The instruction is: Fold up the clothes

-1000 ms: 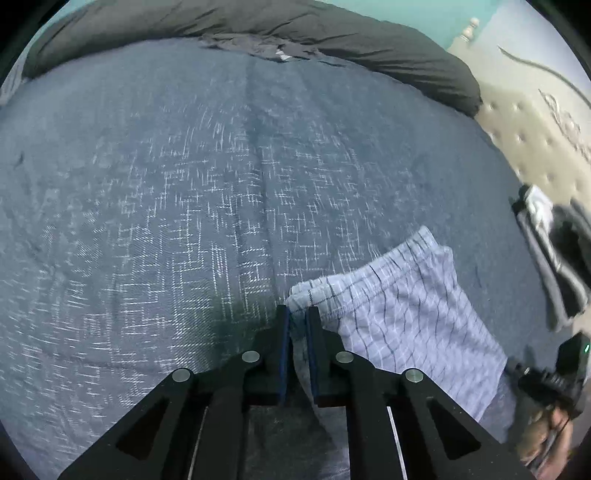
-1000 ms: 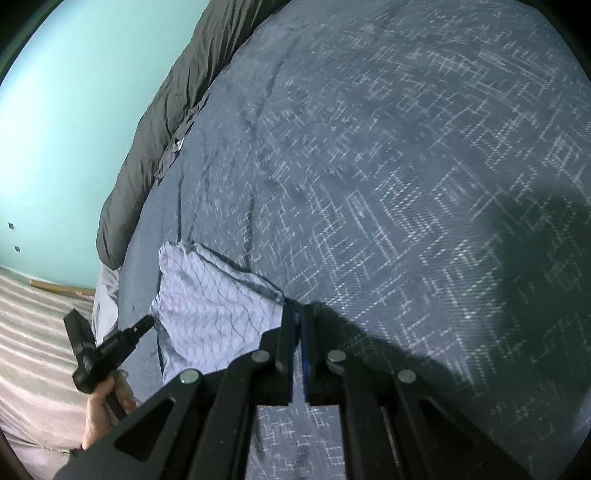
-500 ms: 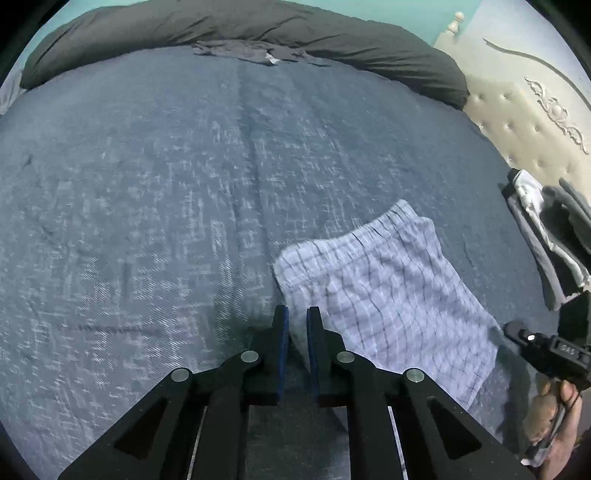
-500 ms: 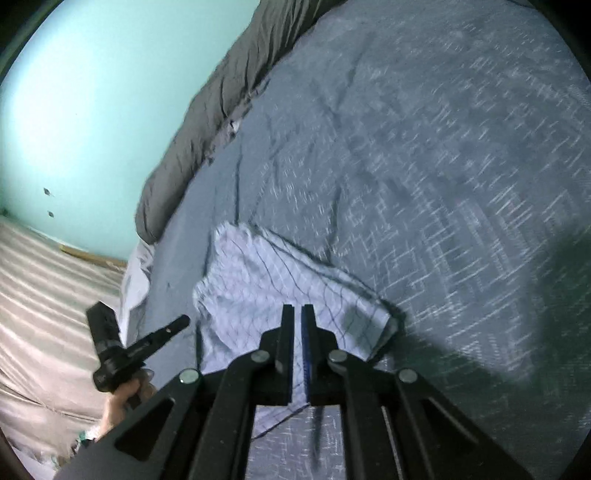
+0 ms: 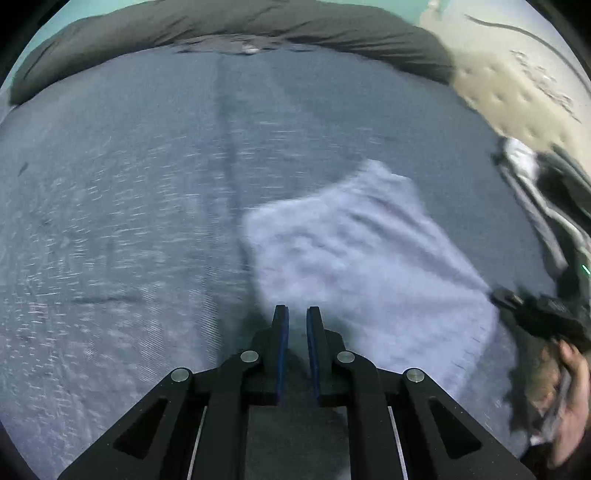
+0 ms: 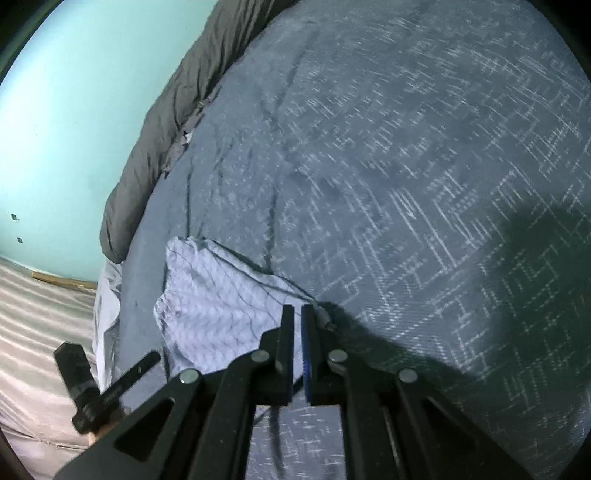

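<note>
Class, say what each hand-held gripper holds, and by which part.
The left hand-held gripper and right hand-held gripper sit nearly shut at the checked cloth's near corners; a true pinch cannot be told.

Both tools match — the left gripper (image 5: 296,314) and right gripper (image 6: 297,314) have black angular frames, round silver rivets and thin blue-faced pads (image 5: 281,343) — one bare hand (image 5: 569,391) shows.

Pale lilac shorts (image 5: 362,258) with a thin dark check, dark blue bedspread (image 6: 406,184) flecked with white dashes, charcoal duvet (image 5: 258,26) along its far edge, turquoise wall (image 6: 85,110).
</note>
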Available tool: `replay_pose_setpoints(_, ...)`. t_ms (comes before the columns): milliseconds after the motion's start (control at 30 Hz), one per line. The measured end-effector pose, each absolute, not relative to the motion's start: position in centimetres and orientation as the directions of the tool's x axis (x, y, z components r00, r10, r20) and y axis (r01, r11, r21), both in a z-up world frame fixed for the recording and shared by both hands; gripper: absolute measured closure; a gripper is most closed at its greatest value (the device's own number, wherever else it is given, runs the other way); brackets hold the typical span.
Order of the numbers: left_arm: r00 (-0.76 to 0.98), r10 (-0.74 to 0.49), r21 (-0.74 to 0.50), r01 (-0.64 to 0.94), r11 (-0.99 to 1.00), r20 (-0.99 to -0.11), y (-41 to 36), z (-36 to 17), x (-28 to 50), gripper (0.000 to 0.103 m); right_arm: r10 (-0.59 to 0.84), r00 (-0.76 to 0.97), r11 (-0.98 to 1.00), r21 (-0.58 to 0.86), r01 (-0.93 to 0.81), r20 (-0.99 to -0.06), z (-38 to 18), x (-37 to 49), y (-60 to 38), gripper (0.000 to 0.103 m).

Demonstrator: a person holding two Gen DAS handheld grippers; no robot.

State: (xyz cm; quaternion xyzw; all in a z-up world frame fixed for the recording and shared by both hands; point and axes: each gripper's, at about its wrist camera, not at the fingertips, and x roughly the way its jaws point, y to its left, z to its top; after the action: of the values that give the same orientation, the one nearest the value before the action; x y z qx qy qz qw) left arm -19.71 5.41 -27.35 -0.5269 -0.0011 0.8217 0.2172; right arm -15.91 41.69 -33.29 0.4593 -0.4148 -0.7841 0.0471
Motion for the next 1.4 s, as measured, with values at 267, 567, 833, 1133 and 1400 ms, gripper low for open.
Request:
replay_pose_setpoints(267, -0.244, 0.368, -0.227, -0.459, -0.859, -0.897, 8.7, -28.7, -14.7, 0.091, -0.460, -0.594, -0.632, 0.713, -0.303, -0.660, -33.0, -16.0, 42.1, 0.098)
replay_pose_setpoints(567, -0.238, 0.330, -0.198, -0.449, -0.871, -0.913, 7.4, -28.5, -11.4, 0.087, -0.473, -0.603, -0.613, 0.732, -0.298, -0.642, -32.8, -15.5, 42.4, 0.098)
replay_pose_setpoints(833, -0.199, 0.333, -0.219, -0.442, -0.870, -0.922, 8.3, -29.5, -10.3, 0.073, -0.483, -0.611, -0.599, 0.746, -0.291, -0.627, -32.7, -15.4, 42.6, 0.098)
replay_pose_setpoints(1133, -0.269, 0.371, -0.279, -0.326, -0.903, -0.889, 4.5, -26.7, -14.7, 0.064, -0.516, -0.626, -0.586, 0.774, -0.241, -0.585, -32.7, -16.0, 42.2, 0.098)
replay_pose_setpoints(1400, -0.315, 0.383, -0.339, -0.188, -0.922, -0.868, 1.8, -28.4, -20.5, 0.064, -0.556, -0.609, -0.641, 0.758, -0.119, -0.565, -31.2, -17.7, 40.0, 0.069)
